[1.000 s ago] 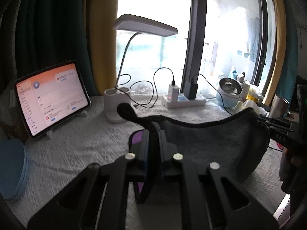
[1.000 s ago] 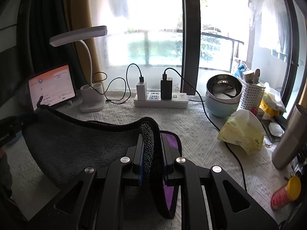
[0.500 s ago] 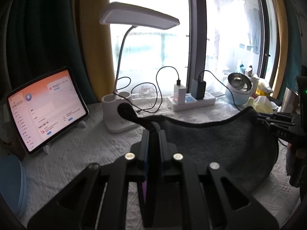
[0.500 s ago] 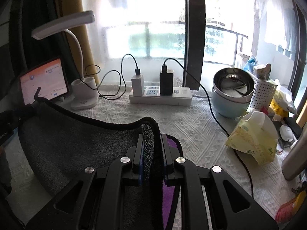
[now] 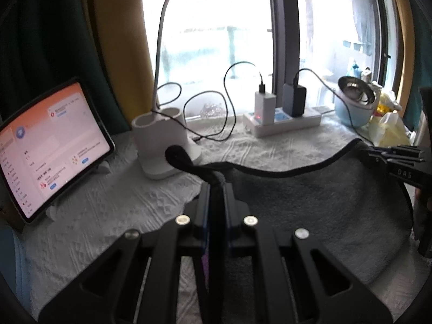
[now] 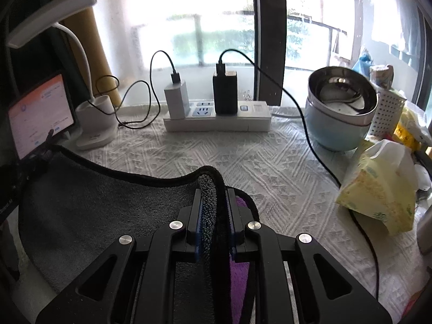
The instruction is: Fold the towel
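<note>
A dark grey towel (image 5: 318, 205) with a black hem and a purple underside hangs stretched between both grippers, above the white textured tablecloth (image 5: 113, 202). My left gripper (image 5: 216, 186) is shut on the towel's left corner. My right gripper (image 6: 213, 191) is shut on the right corner; the towel (image 6: 89, 205) sags to its left. The right gripper also shows at the right edge of the left wrist view (image 5: 391, 156). The left gripper (image 6: 35, 156) shows at the left edge of the right wrist view.
Along the back stand a lit tablet (image 5: 46, 145), a white desk lamp base (image 5: 162, 143), a power strip with chargers and cables (image 6: 216, 116), a blue pot with a steel bowl (image 6: 343, 113), a white basket (image 6: 386, 113) and a yellow tissue pack (image 6: 378, 189).
Both grippers have moved forward toward the window with the towel held between them. The lamp, tablet and power strip now look nearer and larger.
</note>
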Motion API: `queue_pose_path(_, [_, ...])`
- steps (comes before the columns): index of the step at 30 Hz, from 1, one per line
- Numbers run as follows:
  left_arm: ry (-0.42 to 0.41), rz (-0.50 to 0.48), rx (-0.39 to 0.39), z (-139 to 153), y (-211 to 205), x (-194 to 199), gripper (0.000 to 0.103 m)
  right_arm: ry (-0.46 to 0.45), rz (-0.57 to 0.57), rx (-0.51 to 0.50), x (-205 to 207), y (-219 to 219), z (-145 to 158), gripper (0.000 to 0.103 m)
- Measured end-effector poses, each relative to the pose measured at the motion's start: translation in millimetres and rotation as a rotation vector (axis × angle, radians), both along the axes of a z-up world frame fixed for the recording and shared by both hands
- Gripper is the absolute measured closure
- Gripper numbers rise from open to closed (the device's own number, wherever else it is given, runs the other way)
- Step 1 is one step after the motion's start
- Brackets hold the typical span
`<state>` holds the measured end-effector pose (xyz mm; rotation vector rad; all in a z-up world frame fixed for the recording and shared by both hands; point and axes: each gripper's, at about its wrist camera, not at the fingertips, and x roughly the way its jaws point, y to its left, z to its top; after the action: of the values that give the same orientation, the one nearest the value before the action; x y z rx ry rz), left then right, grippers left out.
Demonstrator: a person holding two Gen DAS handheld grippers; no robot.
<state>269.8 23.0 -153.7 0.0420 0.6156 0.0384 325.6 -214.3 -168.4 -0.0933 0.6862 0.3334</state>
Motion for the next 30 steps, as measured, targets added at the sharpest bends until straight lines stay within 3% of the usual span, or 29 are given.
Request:
queue_pose_path(16, [0.158, 0.052, -0.117, -29, 23, 25, 0.090, 0.111, -0.036, -0.071, 28, 8, -27, 0.086])
queue_pose_path(22, [0.139, 0.062, -0.144, -22, 26, 17, 0.081, 0.099, -0.055, -0.091, 26, 12, -25, 0.069])
queue_pose_path(24, [0.132, 0.091, -0.122, -19, 27, 14, 0.069, 0.075, -0.065, -0.096, 23, 10, -22, 0.058])
queue_pose_path(25, [0.125, 0.104, -0.111, -17, 28, 12, 0.060, 0.065, -0.068, -0.100, 22, 10, -20, 0.047])
queue_pose_path(26, [0.118, 0.108, -0.112, -16, 28, 11, 0.040, 0.059, -0.070, -0.104, 20, 9, -19, 0.038])
queue_pose_path(27, [0.111, 0.109, -0.121, -14, 30, 9, 0.021, 0.045, -0.074, -0.108, 18, 9, -16, 0.036])
queue_pose_path(30, [0.084, 0.107, -0.131, -6, 30, 1, 0.014, 0.029, -0.075, -0.107, 10, 8, -10, 0.035])
